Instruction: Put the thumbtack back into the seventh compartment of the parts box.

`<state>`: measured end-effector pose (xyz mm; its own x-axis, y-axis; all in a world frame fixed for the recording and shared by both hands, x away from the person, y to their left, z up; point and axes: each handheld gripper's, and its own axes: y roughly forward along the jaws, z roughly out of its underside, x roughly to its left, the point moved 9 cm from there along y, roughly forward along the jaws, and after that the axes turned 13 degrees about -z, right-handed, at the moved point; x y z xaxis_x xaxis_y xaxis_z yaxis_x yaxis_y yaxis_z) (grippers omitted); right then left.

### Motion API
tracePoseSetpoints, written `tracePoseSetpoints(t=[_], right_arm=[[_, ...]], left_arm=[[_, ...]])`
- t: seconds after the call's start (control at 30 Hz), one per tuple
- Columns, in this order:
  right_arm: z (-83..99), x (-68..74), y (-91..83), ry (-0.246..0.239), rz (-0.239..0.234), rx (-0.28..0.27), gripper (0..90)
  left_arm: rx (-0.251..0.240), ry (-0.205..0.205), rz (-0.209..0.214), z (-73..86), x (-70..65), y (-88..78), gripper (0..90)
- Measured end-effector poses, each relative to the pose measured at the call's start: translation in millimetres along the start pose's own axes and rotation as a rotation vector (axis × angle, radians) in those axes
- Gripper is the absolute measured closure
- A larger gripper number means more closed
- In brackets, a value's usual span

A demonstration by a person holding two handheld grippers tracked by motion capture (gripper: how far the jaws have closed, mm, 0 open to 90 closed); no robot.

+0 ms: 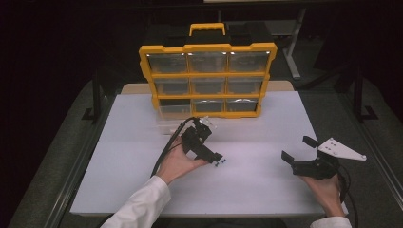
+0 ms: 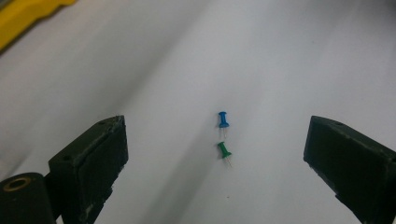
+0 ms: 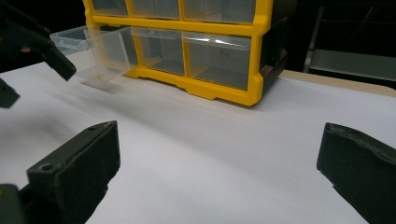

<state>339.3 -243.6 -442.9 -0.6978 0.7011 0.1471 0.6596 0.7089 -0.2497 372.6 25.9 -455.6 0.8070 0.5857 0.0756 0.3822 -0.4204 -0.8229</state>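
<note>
The table carries a white work surface. At its far edge stands a yellow-framed organizer, upright, with a three-by-three grid of clear drawers and a carry handle on top. One clear drawer of the bottom row, at the organizer's left end, is pulled forward out of its frame; its contents cannot be made out.

The left gripper is held low over the middle of the table, in front of the organizer, angled toward the surface. Its jaws stand wide apart and hold nothing. The right gripper is held near the table's right front corner, well apart from the left one. Its jaws are likewise spread wide and empty.

A blue pushpin and a green pushpin lie on the white surface just beside each other, apparently not touching, between the left gripper's jaws.
</note>
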Motion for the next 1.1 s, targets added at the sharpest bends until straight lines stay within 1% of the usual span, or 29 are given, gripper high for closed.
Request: tracePoseSetpoints(t=[0.03, 0.1, 0.13, 0.17, 0.27, 0.3, 0.43, 0.5, 0.63, 0.67, 0.7, 0.73, 0.8, 0.83, 0.9, 0.93, 0.97, 1.03, 1.1], right_arm=[[0.0, 0.0, 0.0, 0.000, -0.002, 0.001, 0.0], [0.4, -0.1, 0.1, 0.001, -0.005, 0.004, 0.0], [0.5, -0.3, 0.1, 0.001, -0.005, 0.005, 0.0], [0.6, -0.3, 0.0, 0.001, -0.006, 0.005, 0.0], [0.5, -0.2, -0.1, 0.001, -0.005, 0.005, 0.0], [0.4, 0.1, -0.2, 0.001, -0.006, 0.005, 0.0], [0.2, 0.1, -0.3, 0.001, -0.005, 0.005, 0.0], [0.3, -0.2, -0.3, 0.001, -0.004, 0.006, 0.0], [0.6, -0.6, -0.1, 0.000, -0.002, 0.010, 0.0], [0.5, -1.0, -0.3, 0.000, -0.001, 0.009, 0.0], [0.5, -1.0, -0.3, 0.000, -0.001, 0.009, 0.0], [0.2, -1.2, -0.5, -0.001, 0.001, 0.008, 0.0], [-0.2, -1.0, -0.9, 0.000, 0.002, 0.006, 0.0], [-0.2, -1.0, -0.9, 0.000, 0.002, 0.006, 0.0], [-0.2, -1.1, -0.8, -0.001, 0.002, 0.006, 0.0], [-0.1, -1.3, -0.7, -0.001, 0.003, 0.007, 0.0], [0.0, -1.4, -0.6, -0.001, 0.003, 0.008, 0.0], [0.0, -1.5, -0.6, -0.002, 0.004, 0.008, 0.0], [-0.1, -1.5, -0.6, -0.002, 0.005, 0.007, 0.0]], left_arm=[[0.009, 0.002, 0.004, 1.6, -1.9, 2.9, 7.0], [0.021, 0.000, 0.027, 4.4, -5.2, 7.5, 8.2], [0.021, -0.002, 0.045, 5.5, -7.3, 9.1, 11.7], [0.022, -0.007, 0.055, 6.4, -9.0, 11.1, 14.0], [0.029, -0.006, 0.053, 8.8, -11.5, 15.3, 14.0], [0.042, 0.005, 0.045, 11.4, -13.7, 19.1, 14.1], [0.051, 0.004, 0.038, 15.4, -15.6, 25.3, 14.9], [0.050, -0.004, 0.039, 16.7, -15.1, 27.9, 17.6], [0.067, 0.000, 0.041, 19.5, -15.5, 32.1, 27.9], [0.083, 0.006, 0.033, 21.2, -16.5, 35.2, 29.5], [0.083, 0.006, 0.033, 21.2, -16.5, 35.2, 30.9], [0.090, 0.010, 0.024, 22.0, -16.4, 36.7, 30.9], [0.102, 0.017, -0.004, 23.9, -15.3, 40.6, 33.7], [0.102, 0.017, -0.004, 23.9, -15.3, 40.6, 34.6], [0.121, 0.026, -0.022, 27.0, -15.6, 43.9, 37.8], [0.121, 0.026, -0.022, 27.0, -15.6, 43.9, 40.5], [0.117, 0.035, -0.041, 27.7, -15.7, 44.4, 42.1], [0.118, 0.044, -0.059, 28.0, -15.0, 43.8, 46.9], [0.120, 0.063, -0.076, 28.4, -15.2, 43.4, 53.8]])
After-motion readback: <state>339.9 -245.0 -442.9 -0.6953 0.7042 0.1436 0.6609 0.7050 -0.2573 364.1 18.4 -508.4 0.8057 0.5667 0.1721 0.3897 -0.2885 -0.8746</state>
